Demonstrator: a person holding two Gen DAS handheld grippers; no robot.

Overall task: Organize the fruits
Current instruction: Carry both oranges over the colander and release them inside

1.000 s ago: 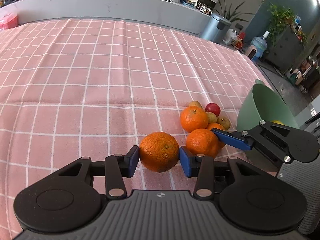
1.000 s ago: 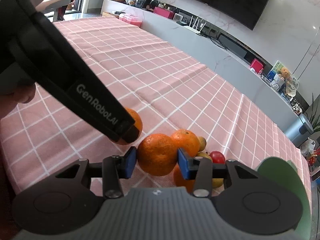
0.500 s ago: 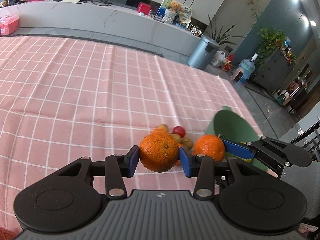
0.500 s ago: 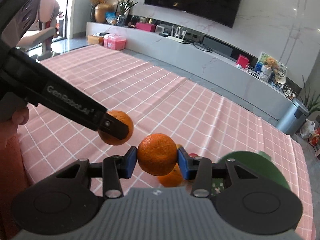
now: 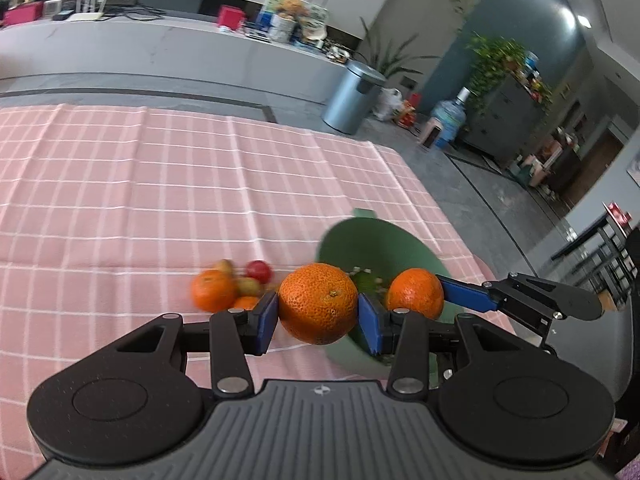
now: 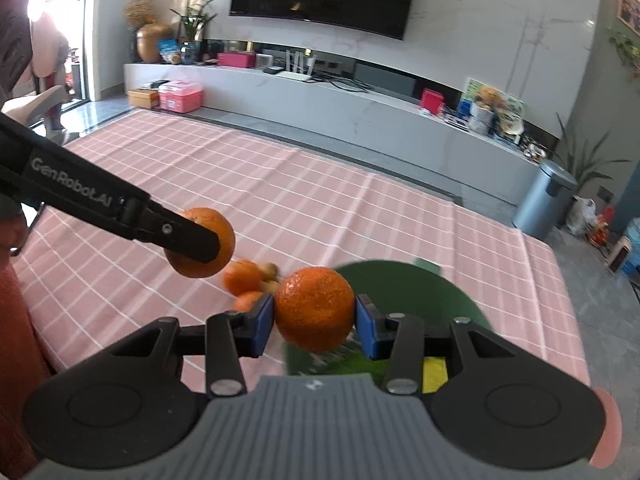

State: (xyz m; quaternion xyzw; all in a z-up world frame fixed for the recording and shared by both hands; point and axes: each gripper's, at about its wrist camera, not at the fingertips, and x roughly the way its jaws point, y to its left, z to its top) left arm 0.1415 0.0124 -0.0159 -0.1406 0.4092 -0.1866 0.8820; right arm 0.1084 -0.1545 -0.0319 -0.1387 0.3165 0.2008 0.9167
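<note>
My left gripper point(image 5: 318, 318) is shut on a large orange point(image 5: 318, 303), held in the air in front of the green bowl point(image 5: 360, 236). In its own view my right gripper point(image 6: 315, 323) is shut on a second orange point(image 6: 314, 314) above the near rim of the green bowl point(image 6: 404, 280). In the left wrist view that second orange point(image 5: 416, 294) hangs over the bowl. The right wrist view shows the first orange point(image 6: 204, 248) to the left, above the cloth. Loose fruit point(image 5: 228, 286) lies on the pink checked cloth, left of the bowl.
The bowl holds something green point(image 5: 364, 280) and something yellow point(image 6: 434, 374). The loose pile includes oranges point(image 6: 242, 278) and a red fruit point(image 5: 259, 271). The table's right edge point(image 5: 448, 216) runs just past the bowl. A person's hand point(image 6: 14, 236) shows at far left.
Both grippers have lifted their oranges off the cloth and carried them right toward the green bowl. The loose pile stays on the table, left behind.
</note>
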